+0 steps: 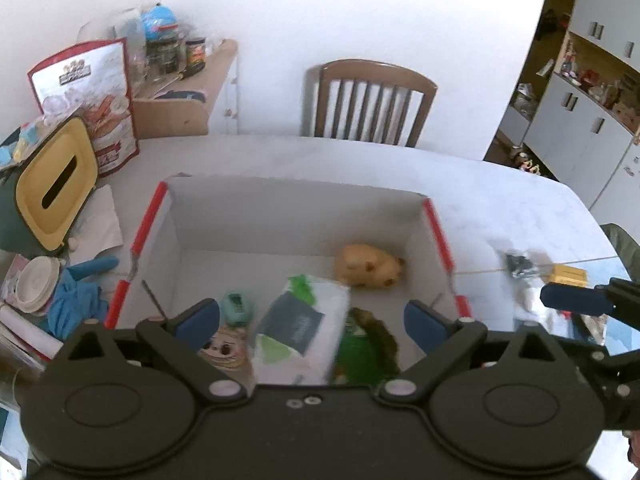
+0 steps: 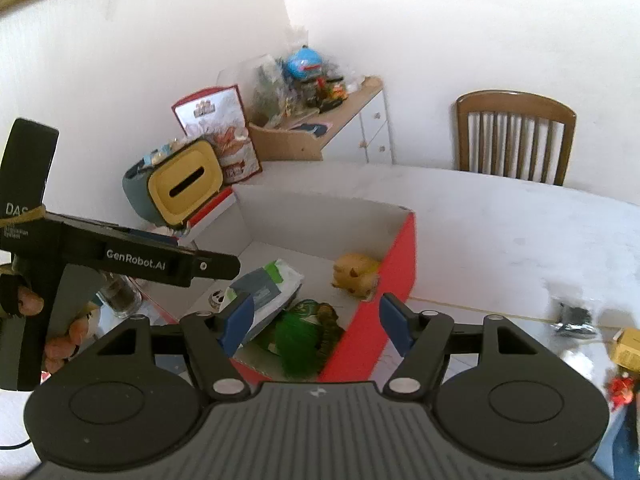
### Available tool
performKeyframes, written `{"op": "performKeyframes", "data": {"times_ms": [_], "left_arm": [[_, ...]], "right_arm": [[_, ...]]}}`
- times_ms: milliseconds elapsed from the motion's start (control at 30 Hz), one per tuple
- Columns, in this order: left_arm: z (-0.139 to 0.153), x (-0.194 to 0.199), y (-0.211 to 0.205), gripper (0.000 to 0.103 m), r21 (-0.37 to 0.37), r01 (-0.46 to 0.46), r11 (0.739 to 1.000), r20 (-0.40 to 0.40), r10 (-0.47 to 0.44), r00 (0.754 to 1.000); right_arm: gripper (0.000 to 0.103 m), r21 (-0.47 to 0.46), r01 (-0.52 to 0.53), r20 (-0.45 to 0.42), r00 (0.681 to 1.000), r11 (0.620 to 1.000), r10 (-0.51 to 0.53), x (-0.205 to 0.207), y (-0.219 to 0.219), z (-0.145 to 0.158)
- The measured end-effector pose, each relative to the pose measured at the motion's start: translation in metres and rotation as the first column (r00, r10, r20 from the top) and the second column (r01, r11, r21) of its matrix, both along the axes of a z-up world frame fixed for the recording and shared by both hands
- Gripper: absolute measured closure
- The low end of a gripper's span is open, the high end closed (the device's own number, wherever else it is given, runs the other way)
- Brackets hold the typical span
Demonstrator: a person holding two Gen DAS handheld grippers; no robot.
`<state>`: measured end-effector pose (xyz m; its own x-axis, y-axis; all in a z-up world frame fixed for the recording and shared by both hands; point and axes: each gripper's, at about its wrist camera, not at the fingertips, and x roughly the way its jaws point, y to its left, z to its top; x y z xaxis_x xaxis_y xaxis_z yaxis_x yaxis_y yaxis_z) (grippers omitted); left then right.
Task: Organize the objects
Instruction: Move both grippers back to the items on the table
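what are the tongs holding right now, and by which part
Nothing. The left tongs stand open above the wipes pack in the box; the right tongs are open and empty too.

Bright daylight washes my views; the wall (image 1: 280, 40) blows out to pure white. The wipes pack (image 1: 300, 332) smears with motion blur, the table (image 2: 520, 216) glares pale, and fisheye bending curves the chair (image 2: 516, 136) and darkens the corners.

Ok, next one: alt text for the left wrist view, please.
The open left hand-held gripper hovers over a white box with red edges on a table; inside lie a wipes packet, a tan plush toy and a green toy. A yellow-lidded tissue holder stands left, a wooden chair behind.
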<state>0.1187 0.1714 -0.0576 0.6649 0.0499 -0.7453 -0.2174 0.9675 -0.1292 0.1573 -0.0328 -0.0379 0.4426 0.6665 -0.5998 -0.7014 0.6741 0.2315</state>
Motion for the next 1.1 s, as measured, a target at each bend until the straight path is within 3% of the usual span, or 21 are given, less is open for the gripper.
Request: {"op": "performKeyframes", "data": {"times_ms": [167,567,967,1100], "left_arm": [[0.01,-0.005,-0.026,0.001,-0.001,0.035,0.999,0.019,-0.035,0.999],[0.014,0.0,-0.103,0.0,-0.042,0.168,0.985,0.048,-0.166,0.985],[-0.003,0.024,-0.175,0.0,-0.086,0.247,0.965,0.056,-0.242,0.969],[-0.013,0.037,-0.198,0.0,-0.028,0.235,0.972,0.043,-0.233,0.971]], "right_arm": [[0.024,0.017,0.031,0.009,0.999,0.999,-0.031,-0.008,-0.036,0.008],[0.019,0.008,0.193,0.012,0.981,0.981,-0.193,-0.013,-0.14,0.004],[0.015,-0.052,0.401,-0.011,0.916,0.915,-0.402,-0.004,-0.23,-0.022],[0.015,-0.083,0.475,-0.028,0.878,0.876,-0.479,0.008,-0.253,-0.033]]}}
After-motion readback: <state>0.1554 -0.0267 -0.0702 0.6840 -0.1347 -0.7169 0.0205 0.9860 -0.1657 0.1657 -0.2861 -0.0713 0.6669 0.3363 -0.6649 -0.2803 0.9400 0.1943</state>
